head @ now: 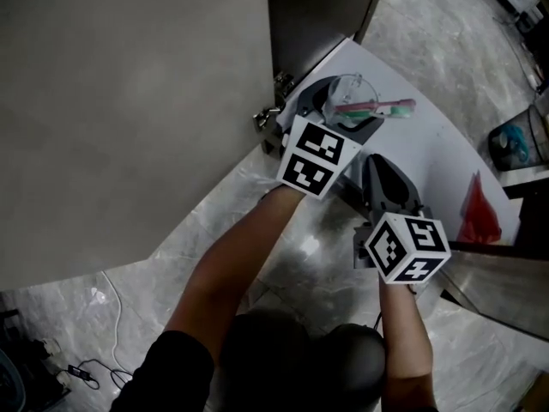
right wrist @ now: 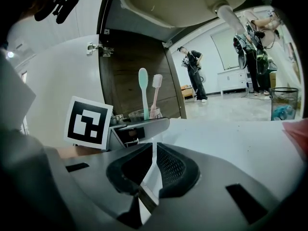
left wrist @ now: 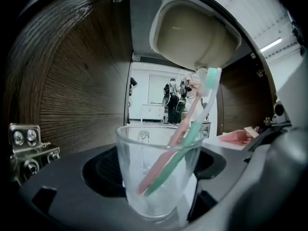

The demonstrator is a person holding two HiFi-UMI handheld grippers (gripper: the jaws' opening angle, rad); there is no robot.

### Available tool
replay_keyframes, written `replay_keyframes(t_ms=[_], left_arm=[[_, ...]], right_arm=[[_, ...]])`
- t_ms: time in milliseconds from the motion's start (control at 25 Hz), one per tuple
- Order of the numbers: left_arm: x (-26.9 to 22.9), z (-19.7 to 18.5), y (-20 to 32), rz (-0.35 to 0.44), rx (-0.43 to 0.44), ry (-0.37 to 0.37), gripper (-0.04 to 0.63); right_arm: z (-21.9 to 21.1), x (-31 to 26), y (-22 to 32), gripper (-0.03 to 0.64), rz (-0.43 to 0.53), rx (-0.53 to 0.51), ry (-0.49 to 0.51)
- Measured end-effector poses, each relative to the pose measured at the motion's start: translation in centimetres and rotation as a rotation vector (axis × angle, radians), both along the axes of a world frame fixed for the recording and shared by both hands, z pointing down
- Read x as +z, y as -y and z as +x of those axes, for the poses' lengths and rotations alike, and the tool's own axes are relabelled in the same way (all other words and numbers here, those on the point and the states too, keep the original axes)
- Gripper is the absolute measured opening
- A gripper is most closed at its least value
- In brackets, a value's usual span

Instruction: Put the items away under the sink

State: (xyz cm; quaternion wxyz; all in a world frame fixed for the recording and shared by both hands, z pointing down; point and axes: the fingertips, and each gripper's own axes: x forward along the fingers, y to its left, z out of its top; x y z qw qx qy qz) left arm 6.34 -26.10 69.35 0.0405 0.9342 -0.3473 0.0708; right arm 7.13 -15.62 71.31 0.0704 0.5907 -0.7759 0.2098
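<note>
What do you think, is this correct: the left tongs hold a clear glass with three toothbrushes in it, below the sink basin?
Not quite. The left tongs hold a clear glass with two toothbrushes in it, one pink toothbrush and one green toothbrush, not three. The left gripper view shows this. The sink basin is above, as you say.

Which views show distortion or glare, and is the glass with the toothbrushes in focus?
Head view: dim, little distortion, one bright glare patch on the floor. Left gripper view: strong fisheye with black corners; the wood panel bows, and the glass is fairly sharp. Right gripper view: fisheye again; the toothbrushes are crisp, and the near foreground is dark and soft.
</note>
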Motion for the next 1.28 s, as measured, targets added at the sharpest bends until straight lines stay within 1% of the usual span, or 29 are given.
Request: replay_keyframes(t_ms=[320,480,720,1000,1120,1280], left_arm=[[0.8,0.5,0.4,-0.049,0.018,0.018,0.391],[0.7,0.6,0.5,-0.054,0.028,0.021,0.391],[0.9,0.9,0.4,-0.055,0.043,0.033,0.391],[0.0,0.2,-0.3,0.013,0.06,0.001,0.4],[-0.4,-0.8,-1.0,0.041,0.049,-0.007,0.4],[-0.4,-2.1,-2.7,0.07,0.046,-0.001,0.4]], right_arm=[[0.3,-0.1,0.3,0.049,0.006,0.015,0.008],[0.4,-0.3,0.5,0.049,0.011,0.016,0.015],[0.7,0.4,0.4,0.049,-0.005,0.023,0.009],[0.7,0.3,0.2,0.049,-0.005,0.018,0.015],[0.6,0.1,0.2,0.05,0.001,0.013,0.0],[0.4,-0.4,0.1,0.051,0.012,0.012,-0.007]])
